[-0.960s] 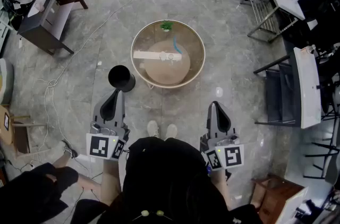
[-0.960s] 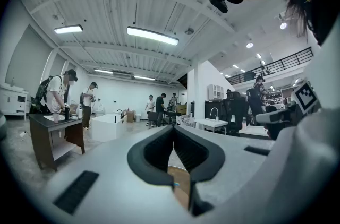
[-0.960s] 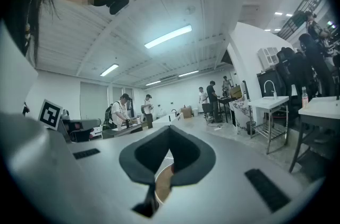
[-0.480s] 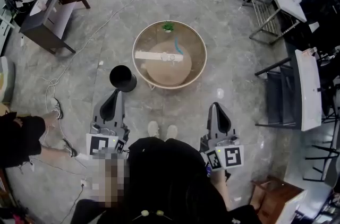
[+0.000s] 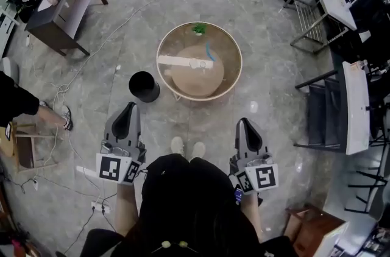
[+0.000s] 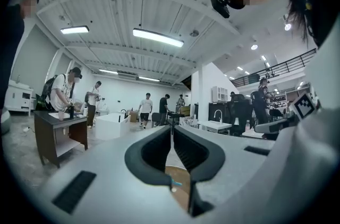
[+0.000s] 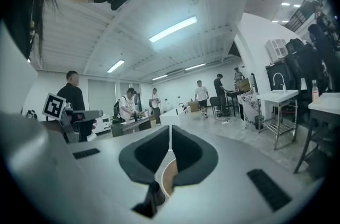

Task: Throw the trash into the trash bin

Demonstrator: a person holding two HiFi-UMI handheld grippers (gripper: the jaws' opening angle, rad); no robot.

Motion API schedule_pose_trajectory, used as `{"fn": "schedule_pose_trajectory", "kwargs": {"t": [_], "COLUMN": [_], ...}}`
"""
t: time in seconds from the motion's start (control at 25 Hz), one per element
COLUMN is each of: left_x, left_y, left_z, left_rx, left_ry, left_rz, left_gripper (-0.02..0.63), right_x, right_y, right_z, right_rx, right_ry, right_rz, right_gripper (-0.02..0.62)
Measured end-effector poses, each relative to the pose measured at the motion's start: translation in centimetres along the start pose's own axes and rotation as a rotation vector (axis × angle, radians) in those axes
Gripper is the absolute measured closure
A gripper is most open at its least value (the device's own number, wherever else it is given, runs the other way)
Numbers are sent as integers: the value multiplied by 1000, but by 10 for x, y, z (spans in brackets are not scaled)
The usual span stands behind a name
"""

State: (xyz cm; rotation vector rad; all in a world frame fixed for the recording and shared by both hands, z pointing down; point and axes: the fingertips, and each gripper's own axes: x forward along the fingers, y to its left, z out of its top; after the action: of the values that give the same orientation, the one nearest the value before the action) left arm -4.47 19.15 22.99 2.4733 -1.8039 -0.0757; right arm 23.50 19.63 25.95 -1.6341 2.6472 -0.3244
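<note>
A round wooden table (image 5: 226,82) stands on the floor ahead of me. On it lie a green scrap (image 5: 198,29), a blue piece (image 5: 211,52) and a long white strip (image 5: 183,61). A black trash bin (image 5: 144,86) stands on the floor just left of the table. My left gripper (image 5: 126,116) is held level, short of the bin, shut and empty. My right gripper (image 5: 244,126) is also shut and empty, short of the table's right side. Past the shut jaws in the left gripper view (image 6: 171,130) I see the tabletop (image 6: 180,194). The right gripper view (image 7: 170,130) shows the bin (image 7: 154,194) low down.
A dark desk (image 5: 58,6) with a person at it is at the far left. Cables (image 5: 67,88) trail over the floor on the left, near a wooden stool (image 5: 24,149). White tables and black chairs (image 5: 341,109) line the right side. Another person's arm and foot show at the left edge.
Both grippers stay shut and have hardly moved. The person crouched at my lower left has moved off toward the left edge. My view has drifted slightly, so the table sits a little further right.
</note>
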Motion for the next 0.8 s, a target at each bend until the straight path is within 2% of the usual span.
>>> {"fn": "schedule_pose_trajectory", "kwargs": {"t": [0.12, 0.24, 0.32, 0.36, 0.52, 0.8], "left_x": [-3, -4, -3, -2, 1, 7], "left_y": [7, 11, 14, 15, 22, 37], "left_z": [-6, -11, -16, -19, -23, -31], "left_rx": [-22, -22, -26, -28, -29, -34], "left_ry": [10, 23, 31, 33, 35, 62], "left_rz": [-30, -70, -99, -111, -134, -124], "left_gripper": [598, 587, 513, 505, 505, 505], "right_x": [8, 16, 21, 23, 28, 51], "right_y": [9, 22, 32, 37, 49, 52], "right_z": [-12, -21, -25, -27, -39, -46], "right_rx": [-12, -19, -44, -57, -105, -93], "right_ry": [40, 69, 91, 99, 124, 160], "right_rz": [28, 45, 43, 40, 34, 57], "right_gripper": [583, 524, 505, 502, 497, 494]}}
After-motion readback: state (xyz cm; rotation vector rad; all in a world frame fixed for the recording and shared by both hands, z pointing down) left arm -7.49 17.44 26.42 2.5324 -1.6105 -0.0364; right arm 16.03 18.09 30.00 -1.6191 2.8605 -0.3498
